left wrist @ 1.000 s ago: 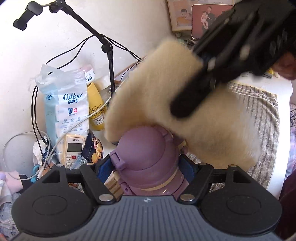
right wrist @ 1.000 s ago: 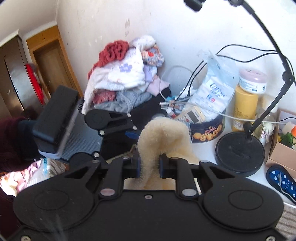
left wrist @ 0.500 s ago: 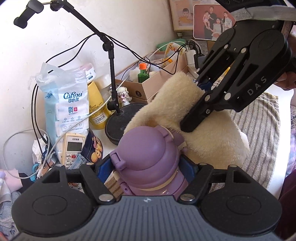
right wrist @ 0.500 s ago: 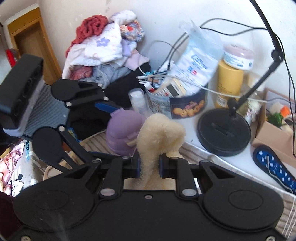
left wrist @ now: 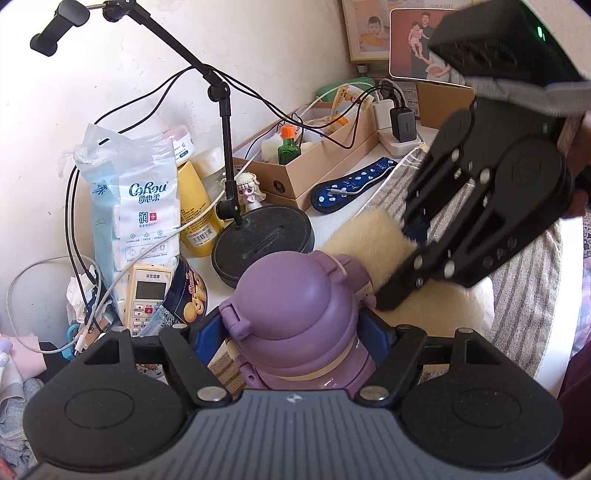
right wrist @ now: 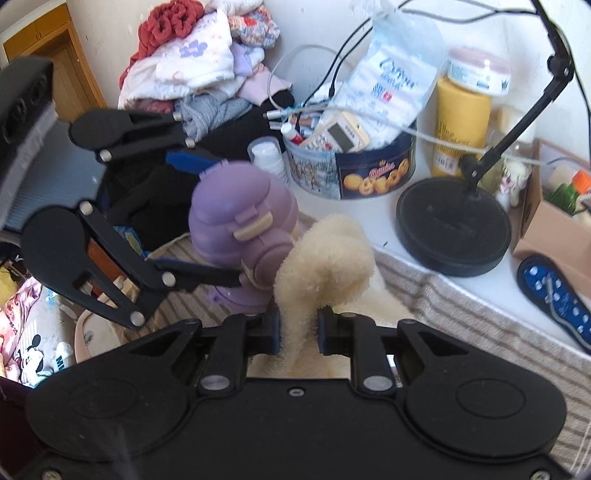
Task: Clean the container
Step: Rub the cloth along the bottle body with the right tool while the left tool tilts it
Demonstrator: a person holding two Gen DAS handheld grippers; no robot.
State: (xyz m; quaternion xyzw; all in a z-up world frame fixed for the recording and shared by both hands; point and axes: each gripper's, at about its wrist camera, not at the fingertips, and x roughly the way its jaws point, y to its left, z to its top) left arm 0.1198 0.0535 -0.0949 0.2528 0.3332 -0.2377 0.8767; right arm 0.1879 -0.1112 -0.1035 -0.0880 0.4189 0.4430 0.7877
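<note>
Left tongs (left wrist: 295, 332) are clamped on the purple bottle (left wrist: 295, 295), holding it upright over the striped towel (left wrist: 524, 288). Right tongs (right wrist: 298, 328) pinch a fluffy cloth (right wrist: 325, 266) pressed to the bottle's side, so we're mid-wipe, I'd say. Next up is probably rubbing around the lid without loosening either grip.

I see a white plaster wall (left wrist: 280, 44), scuffed in places. A wooden door (right wrist: 55, 55) stands at the far left. Framed photos (left wrist: 373, 29) lean against the wall. Bright daylight falls across the white tabletop (right wrist: 380, 218).
</note>
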